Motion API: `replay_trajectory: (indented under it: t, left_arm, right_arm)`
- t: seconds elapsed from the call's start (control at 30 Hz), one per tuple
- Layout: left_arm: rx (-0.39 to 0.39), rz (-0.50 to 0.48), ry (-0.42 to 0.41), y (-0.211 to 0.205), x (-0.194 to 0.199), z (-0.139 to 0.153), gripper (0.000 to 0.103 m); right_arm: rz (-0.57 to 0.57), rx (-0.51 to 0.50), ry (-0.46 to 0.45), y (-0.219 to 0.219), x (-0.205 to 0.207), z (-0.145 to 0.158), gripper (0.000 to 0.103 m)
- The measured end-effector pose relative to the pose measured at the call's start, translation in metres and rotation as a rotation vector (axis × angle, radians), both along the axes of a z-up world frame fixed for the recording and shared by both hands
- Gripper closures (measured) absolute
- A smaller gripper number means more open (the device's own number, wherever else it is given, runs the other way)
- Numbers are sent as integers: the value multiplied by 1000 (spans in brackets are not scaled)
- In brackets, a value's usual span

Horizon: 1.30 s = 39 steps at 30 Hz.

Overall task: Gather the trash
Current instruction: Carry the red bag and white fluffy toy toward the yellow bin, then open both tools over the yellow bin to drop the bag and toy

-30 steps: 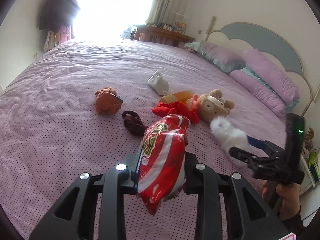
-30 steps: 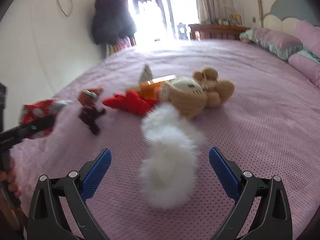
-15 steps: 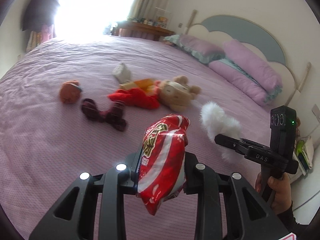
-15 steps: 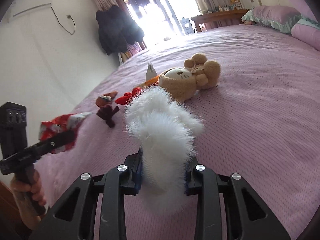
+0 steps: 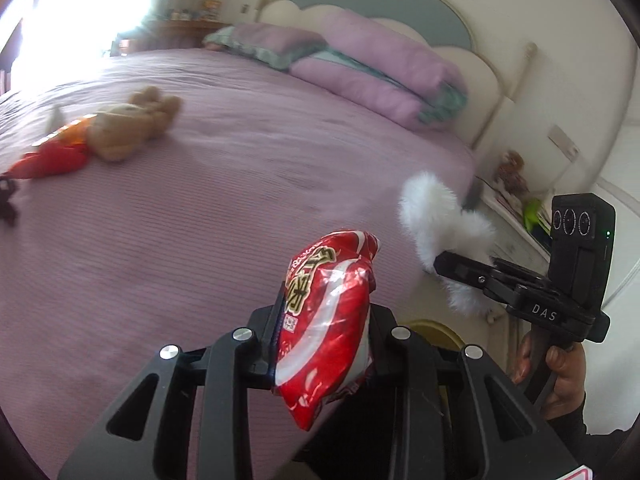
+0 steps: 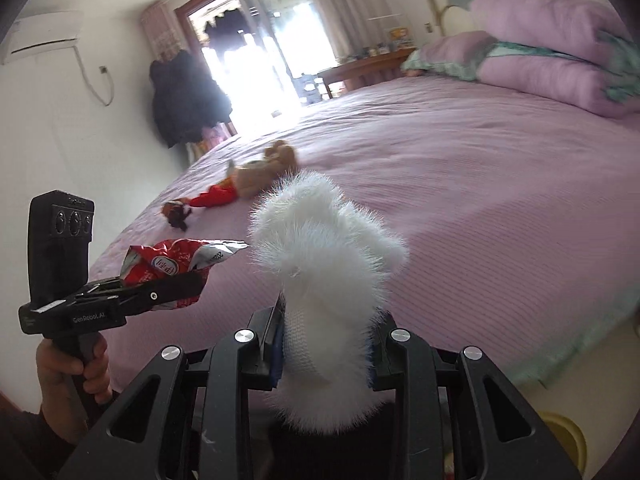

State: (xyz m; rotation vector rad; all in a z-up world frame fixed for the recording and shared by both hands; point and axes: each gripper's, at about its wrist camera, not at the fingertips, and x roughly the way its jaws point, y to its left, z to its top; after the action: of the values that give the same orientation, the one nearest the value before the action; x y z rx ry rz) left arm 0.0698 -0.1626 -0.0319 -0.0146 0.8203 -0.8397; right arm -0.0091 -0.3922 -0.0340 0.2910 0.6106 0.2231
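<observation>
Bedroom: purple bed (image 5: pixel 248 168) is filling both views, lit from a bright window (image 6: pixel 276 52) beyond its far edge.
Left tool (image 5: pixel 324 344): is gripping a red snack wrapper (image 5: pixel 328 320), pinched upright between its closed fingers and held in the air over the bed's near edge; the right wrist view is showing the same wrapper (image 6: pixel 168 268) sticking out sideways from the tool (image 6: pixel 160 294).
Right tool (image 6: pixel 324 340): is clamping a white fluffy piece (image 6: pixel 324 280) between its fingers, the fur spreading above and below the grip; the left wrist view is showing it (image 5: pixel 444 224) just past the bed's right edge, held by the tool (image 5: pixel 464 268).
Yellow rim (image 6: pixel 564 432): is showing low beside the bed, by the near right corner; what it belongs to is unclear.
Teddy bear (image 5: pixel 128 128): is lying toward the bed's left side, touching a red cloth (image 5: pixel 48 160).
Pillows (image 5: pixel 376 76): are lying stacked at the headboard (image 5: pixel 380 12) end.
Dark coat (image 6: pixel 188 100): is hanging on the far wall beside the window.
</observation>
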Motion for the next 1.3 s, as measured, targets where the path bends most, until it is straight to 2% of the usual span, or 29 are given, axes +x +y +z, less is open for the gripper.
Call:
replay_trajectory:
  t: [0.2, 0.4, 0.57, 0.6, 0.63, 0.67, 0.73, 0.83, 1.0, 1.3]
  left_arm:
    - [34, -178, 38, -83, -39, -22, 73]
    - [90, -350, 112, -166, -76, -60, 73]
    - [135, -434, 197, -218, -96, -97, 73]
    - [142, -446, 207, -224, -100, -102, 72]
    - [151, -460, 214, -232, -106, -108, 66]
    - [159, -467, 219, -237, -107, -112, 58]
    - [171, -471, 236, -246, -111, -122, 16]
    - [185, -486, 205, -256, -117, -129, 12]
    - [243, -488, 173, -247, -117, -134, 11]
    - [251, -484, 157, -238, -110, -133, 11]
  right_arm:
    - [-202, 12, 67, -62, -71, -30, 74]
    - [-366, 63, 133, -106, -130, -63, 74]
    - [-446, 106, 179, -133, -159, -84, 73]
    - [-453, 111, 185, -137, -164, -86, 73]
    - [-457, 116, 193, -138, -164, -89, 73]
    - [-464, 120, 199, -140, -166, -91, 73]
    - [-471, 131, 213, -145, -168, -97, 71]
    - [-484, 138, 229, -151, -172, -104, 71]
    - [-485, 144, 251, -155, -178, -112, 71]
    - [-474, 115, 300, -153, -173, -124, 70]
